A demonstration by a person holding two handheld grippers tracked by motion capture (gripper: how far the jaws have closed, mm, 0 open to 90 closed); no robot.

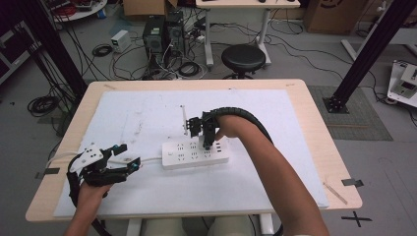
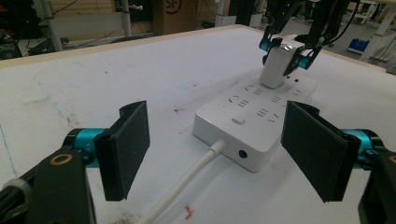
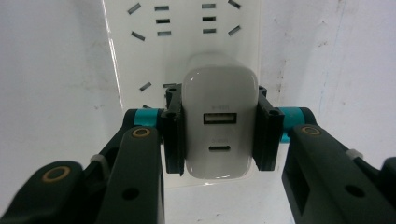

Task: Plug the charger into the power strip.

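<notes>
Left gripper (image 1: 129, 156): rested on the white mat at the left of the worktop (image 1: 314, 147), jaws spread wide with nothing between them; in the left gripper view (image 2: 215, 154) they framed the near end of the power strip without touching it.

Cable (image 2: 187, 184): white, ran from the strip's near end out toward the left gripper, lying loose on the mat.

Power strip (image 1: 195, 153): white, long, flat on the mat near the middle of the worktop; several rows of sockets on top, a small switch (image 2: 238, 120) near the cable end.

USB charger (image 3: 218, 123): white block with two ports on its upper face, standing upright on a socket toward the far end of the strip (image 2: 275, 70); its base met the strip's face, though whether the pins were fully home could not be told.

Right gripper (image 3: 218, 133): pointed down over the strip, pads clamped on the two flat sides of the USB charger; seen from above at (image 1: 207, 142).

Stage of work: judged late in the plugging-in step, as the charger was already lined up on its socket and appeared at least partly seated.

Work left: likely a last press down if a gap remained, then release of the charger and withdrawal of the right gripper; the left gripper seemed placed to steady the strip if it shifted.
</notes>
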